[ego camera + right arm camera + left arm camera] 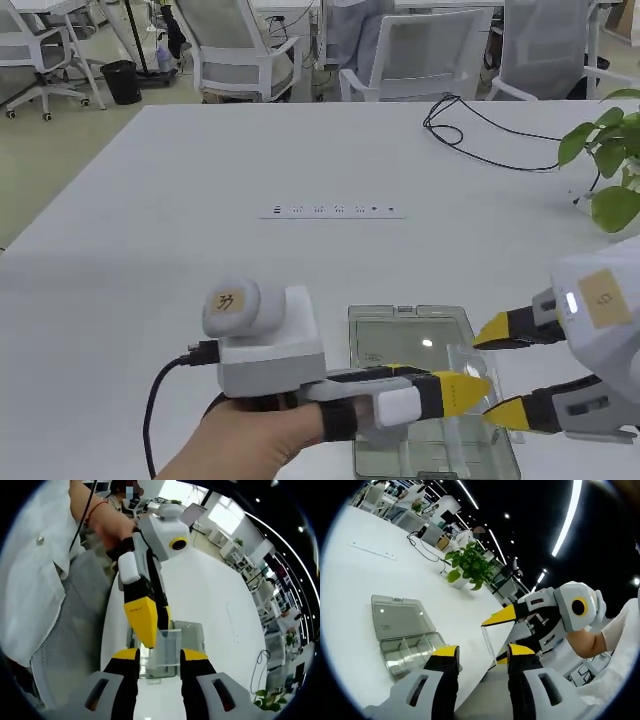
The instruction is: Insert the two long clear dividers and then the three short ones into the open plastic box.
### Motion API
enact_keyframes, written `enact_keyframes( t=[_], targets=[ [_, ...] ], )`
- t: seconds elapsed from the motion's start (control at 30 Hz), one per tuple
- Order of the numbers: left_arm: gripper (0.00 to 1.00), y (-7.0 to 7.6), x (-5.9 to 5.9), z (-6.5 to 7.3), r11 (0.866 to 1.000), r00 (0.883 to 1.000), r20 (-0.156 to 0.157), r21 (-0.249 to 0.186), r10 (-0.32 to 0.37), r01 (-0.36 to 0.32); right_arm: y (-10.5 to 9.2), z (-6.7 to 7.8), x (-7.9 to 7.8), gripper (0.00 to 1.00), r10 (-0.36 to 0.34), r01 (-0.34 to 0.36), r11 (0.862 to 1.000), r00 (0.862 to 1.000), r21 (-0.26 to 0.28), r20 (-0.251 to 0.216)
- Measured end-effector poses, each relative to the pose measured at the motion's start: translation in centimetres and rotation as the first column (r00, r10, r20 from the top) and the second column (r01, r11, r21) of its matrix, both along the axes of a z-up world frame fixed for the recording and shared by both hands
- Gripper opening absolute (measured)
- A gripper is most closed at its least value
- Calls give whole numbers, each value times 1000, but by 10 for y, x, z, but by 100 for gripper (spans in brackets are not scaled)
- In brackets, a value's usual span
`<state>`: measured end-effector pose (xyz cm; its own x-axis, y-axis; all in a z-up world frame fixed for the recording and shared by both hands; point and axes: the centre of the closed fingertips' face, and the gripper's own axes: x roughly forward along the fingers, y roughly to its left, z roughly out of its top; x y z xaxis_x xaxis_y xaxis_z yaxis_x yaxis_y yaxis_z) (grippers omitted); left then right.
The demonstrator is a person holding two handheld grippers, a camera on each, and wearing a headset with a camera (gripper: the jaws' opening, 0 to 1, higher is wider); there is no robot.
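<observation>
Clear divider (166,649) sits between the right gripper's (159,654) jaws, its edges close to both; cannot tell whether it is clamped. Left gripper (482,650) released, jaws apart, one yellow tip at a corner of the divider. Divider hangs over the right side of the open box (402,639), which lies on the white table (300,150).

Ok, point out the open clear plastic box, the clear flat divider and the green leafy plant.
open clear plastic box (400,617): left gripper view, its lid.
clear flat divider (167,650): right gripper view, its face.
green leafy plant (465,569): left gripper view, leaves.
</observation>
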<state>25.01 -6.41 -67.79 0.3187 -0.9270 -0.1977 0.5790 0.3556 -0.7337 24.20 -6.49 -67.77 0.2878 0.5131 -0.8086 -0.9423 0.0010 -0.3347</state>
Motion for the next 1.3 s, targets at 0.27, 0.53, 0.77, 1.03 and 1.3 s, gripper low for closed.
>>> enact_keyframes(
  t=[0.27,0.53,0.77,1.03,1.3],
  targets=[
    [10,-4,-3,2,1000,999,-38,-28,-10,9,4,3,-1,33,4,-4,1000,1000,-4,6],
    [0,-7,-5,2,999,998,-59,-40,-20,17,4,1,-1,33,3,-3,1000,1000,-15,6],
    [0,-6,-5,1,998,996,-91,-56,-5,0,4,1,-1,33,10,-10,1000,1000,-14,11],
    [0,-4,-4,-2,999,998,-56,-39,-17,15,8,12,4,36,-9,9,999,1000,49,-12],
    [0,-3,-20,2,985,965,200,66,-170,160,4,35,-1,24,16,29,980,975,198,-223]
  ],
)
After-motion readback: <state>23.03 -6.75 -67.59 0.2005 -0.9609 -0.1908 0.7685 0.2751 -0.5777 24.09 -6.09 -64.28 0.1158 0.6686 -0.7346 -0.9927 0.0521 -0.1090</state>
